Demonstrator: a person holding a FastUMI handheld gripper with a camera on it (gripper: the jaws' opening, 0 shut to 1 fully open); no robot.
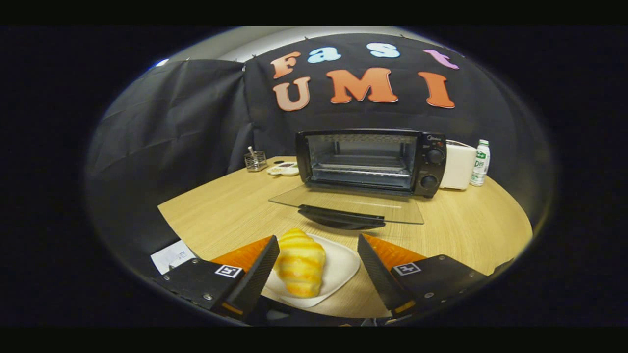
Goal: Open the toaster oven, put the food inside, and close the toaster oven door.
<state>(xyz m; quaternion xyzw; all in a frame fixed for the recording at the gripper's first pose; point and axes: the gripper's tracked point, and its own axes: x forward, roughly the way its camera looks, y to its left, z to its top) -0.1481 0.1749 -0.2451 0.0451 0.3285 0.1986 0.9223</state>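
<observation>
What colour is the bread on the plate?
Yellow with paler stripes; the bread lies between the open gripper fingers, gripper view.

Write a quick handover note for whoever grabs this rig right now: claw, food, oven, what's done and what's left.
Claw: open, fingers either side of the croissant, not pressing it.
Croissant: on the white plate, on the table in front of the toaster oven.
Oven door: folded down, rack bare.
Done: door opened.
Left: grip croissant, place it inside, close the door.
</observation>
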